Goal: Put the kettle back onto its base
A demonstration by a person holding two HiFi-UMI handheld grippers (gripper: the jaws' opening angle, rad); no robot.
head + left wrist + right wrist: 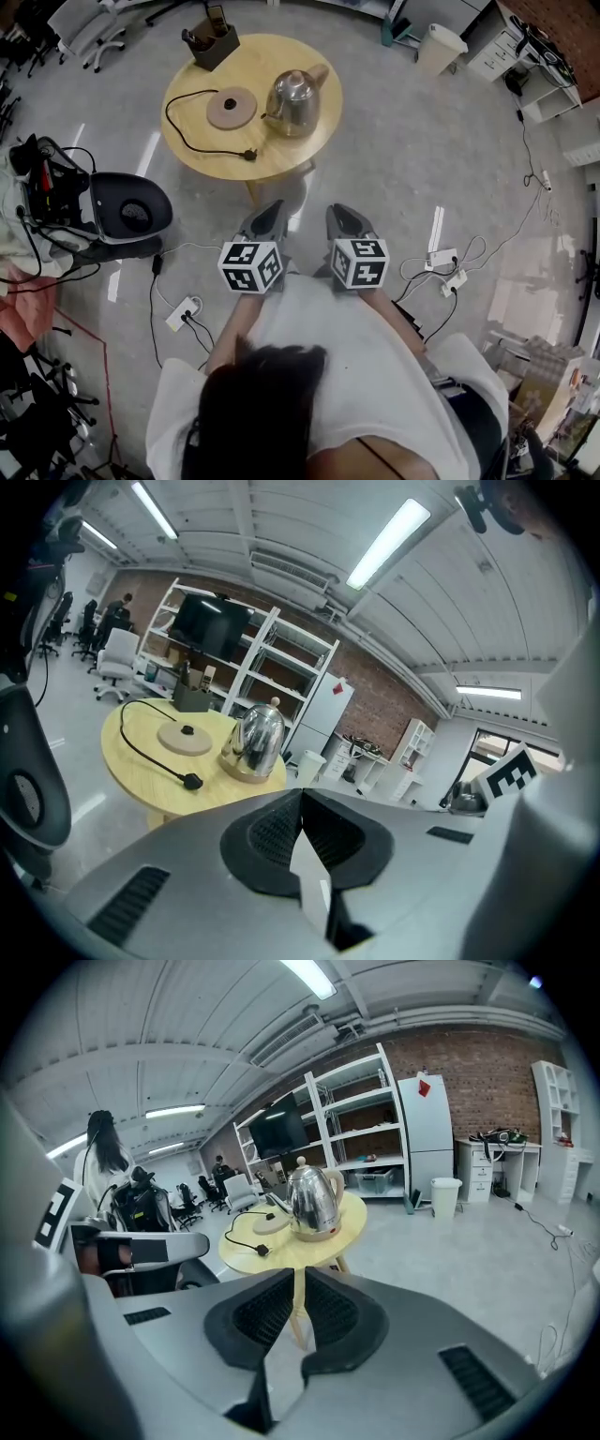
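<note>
1. The kettle [295, 101] stands upright on the round table [281, 161], just to the right of its base [232, 107] in the head view. It is beside the flat disc, not on it, so the task's one step is not yet done.
2. The base lies bare. Its cord [178, 117] loops loosely over the tabletop and ends in a plug [248, 155] that lies on the wood, connected to nothing.
3. The left gripper [269, 216] and right gripper [343, 217] are held side by side close to the person's body, over the floor and short of the table edge. Both point towards the kettle, which sits roughly centred in each gripper view, so this looks like the approach.
4. Both tools have their jaws brought together with nothing between them (sensible enough, as nothing is within reach). One will probably have to open for the kettle's pale handle, which is on the side away from the base.
5. No brand or label can be read on the kettle or base. The cubes on the grippers carry only black-and-white square patterns, not words.
</note>
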